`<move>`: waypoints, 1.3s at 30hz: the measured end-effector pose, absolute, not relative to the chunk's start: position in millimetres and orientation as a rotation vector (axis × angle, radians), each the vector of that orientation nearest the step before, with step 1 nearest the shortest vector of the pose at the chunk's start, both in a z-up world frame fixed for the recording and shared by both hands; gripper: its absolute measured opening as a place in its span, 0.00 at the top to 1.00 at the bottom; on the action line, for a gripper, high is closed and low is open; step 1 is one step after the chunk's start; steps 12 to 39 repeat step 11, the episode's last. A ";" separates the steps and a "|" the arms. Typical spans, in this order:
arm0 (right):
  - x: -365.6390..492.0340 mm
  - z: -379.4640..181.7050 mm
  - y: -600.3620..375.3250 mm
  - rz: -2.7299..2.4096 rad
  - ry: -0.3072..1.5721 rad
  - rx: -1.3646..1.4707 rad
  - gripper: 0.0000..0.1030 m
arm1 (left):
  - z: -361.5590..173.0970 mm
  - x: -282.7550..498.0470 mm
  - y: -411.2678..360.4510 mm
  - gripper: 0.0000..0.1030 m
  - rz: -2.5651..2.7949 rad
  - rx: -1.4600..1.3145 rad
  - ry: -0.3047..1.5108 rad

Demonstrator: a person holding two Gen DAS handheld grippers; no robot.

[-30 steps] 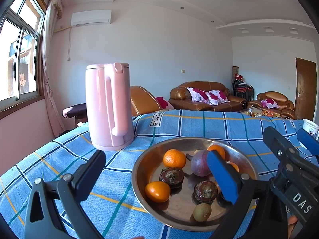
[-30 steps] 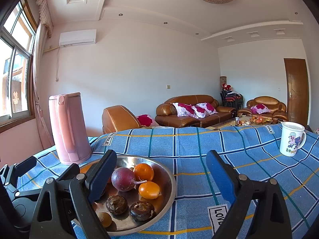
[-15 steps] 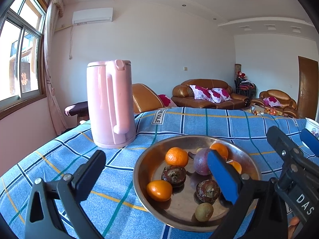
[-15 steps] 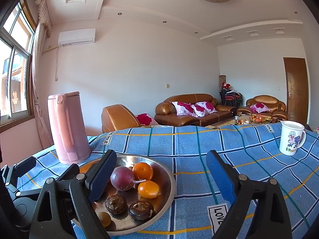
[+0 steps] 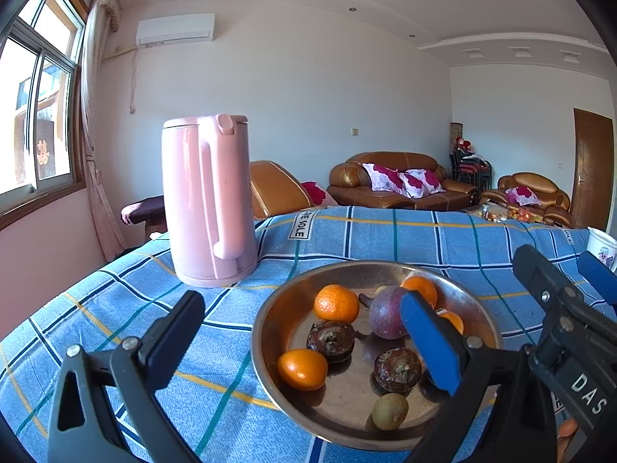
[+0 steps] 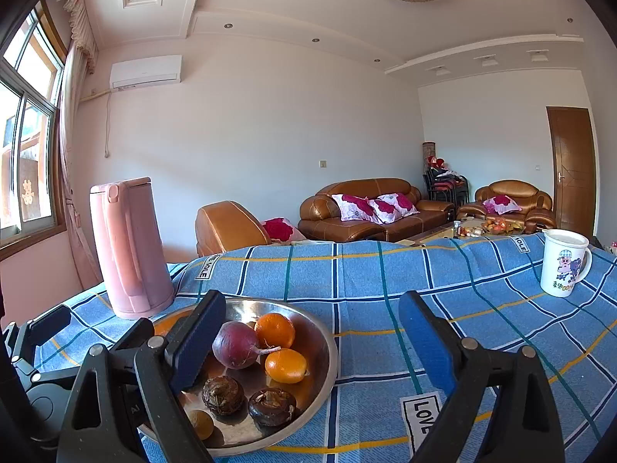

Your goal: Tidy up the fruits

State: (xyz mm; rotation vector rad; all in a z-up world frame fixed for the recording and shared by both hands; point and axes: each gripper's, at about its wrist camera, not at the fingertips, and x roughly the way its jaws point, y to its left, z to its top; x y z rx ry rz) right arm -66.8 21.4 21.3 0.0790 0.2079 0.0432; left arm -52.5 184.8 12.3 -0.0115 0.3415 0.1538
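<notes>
Both the left gripper (image 5: 304, 332) and right gripper (image 6: 312, 332) were held wide open, nothing grasped. The fruits were piled in the round shiny steel bowl (image 5: 266, 332) on the blue checked cloth (image 6: 385, 270). A round orange tangerine (image 5: 336, 303) could likely be nudged and rolled, or the bowl tipped.

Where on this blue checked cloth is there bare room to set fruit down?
Bare cloth lies between the round metal bowl and the white cartoon mug, and in front of the pink kettle, left of the bowl. The bowl itself is crowded.
</notes>
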 end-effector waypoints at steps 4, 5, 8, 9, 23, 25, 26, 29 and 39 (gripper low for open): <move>-65.6 20.9 20.3 0.043 0.215 0.082 0.10 | 12.1 -52.9 181.7 0.00 0.142 -0.001 0.339; -65.6 20.9 20.0 0.043 0.216 0.083 0.10 | 11.9 -52.9 181.0 0.00 0.142 0.003 0.339; -65.6 21.0 19.8 0.043 0.217 0.083 0.10 | 11.9 -51.4 179.3 0.00 0.140 0.010 0.345; -65.6 21.0 19.7 0.043 0.217 0.083 0.10 | 12.1 -51.3 178.8 0.00 0.142 0.012 0.347; -64.7 20.8 19.0 0.041 0.221 0.084 0.10 | 12.3 -51.0 178.1 0.00 0.150 0.013 0.350; -64.7 20.8 19.0 0.041 0.221 0.084 0.10 | 12.3 -51.0 178.1 0.00 0.150 0.013 0.350; -64.7 20.8 19.0 0.041 0.221 0.084 0.10 | 12.3 -51.0 178.1 0.00 0.150 0.013 0.350; -64.7 20.8 19.0 0.041 0.221 0.084 0.10 | 12.3 -51.0 178.1 0.00 0.150 0.013 0.350; -64.7 20.8 19.0 0.041 0.221 0.084 0.10 | 12.3 -51.0 178.1 0.00 0.150 0.013 0.350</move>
